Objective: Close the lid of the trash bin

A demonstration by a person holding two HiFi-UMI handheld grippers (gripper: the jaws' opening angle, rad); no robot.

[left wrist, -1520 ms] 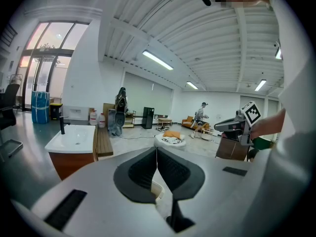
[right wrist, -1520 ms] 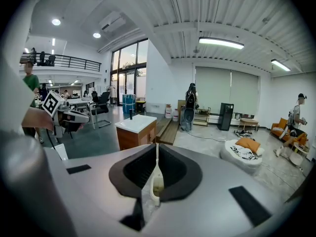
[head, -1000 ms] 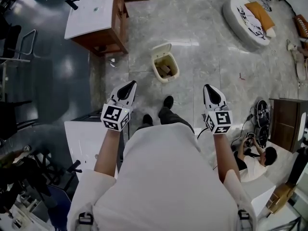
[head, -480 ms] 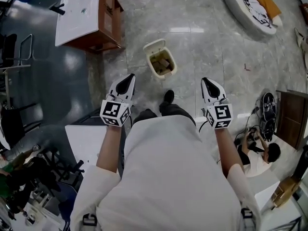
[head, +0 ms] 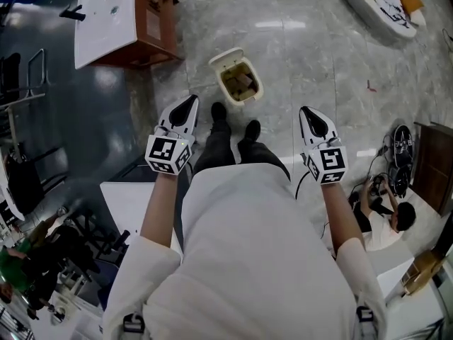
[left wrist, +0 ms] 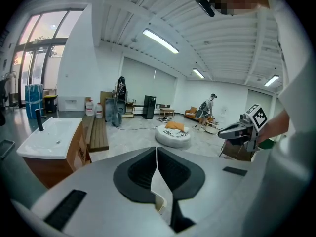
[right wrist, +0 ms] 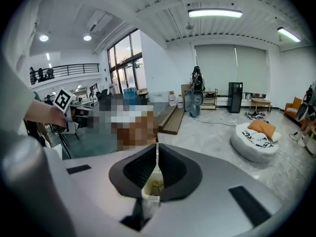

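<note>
Polished stone floor (head: 304, 55) extends ahead of both tongs, and the trash bin (head: 241, 85) stands on it.

**State**
- Left tongs (head: 185, 109): jaws pressed together, nothing held.
- Right tongs (head: 310, 116): jaws likewise together, empty.
- Trash bin: ahead of the tongs and between them, somewhat nearer the left pair. Rubbish shows inside.
- Lid (head: 221, 54): raised, on the bin's far side, away from both tongs.
- Cabinet with a basin top (head: 113, 20): beyond the left tongs, well apart from the bin.

**Step in hand (judged)**
This is the approach. Neither pair has reached the lid.

**Procedure**
1. Use one pair only. The left tongs look the better placed.
2. Keep the jaws together, since a push is likely enough and no grip appears necessary.
3. Carry the tips past the opening to the lid's top edge or its back face.
4. Draw the lid toward the person and down, following the hinge arc.
5. Press lightly until the lid seats on the rim.

**Caution**
The bin looks light, so a sideways or hard push may slide or tip it. Keep the idle tongs clear of the closing lid.
</note>
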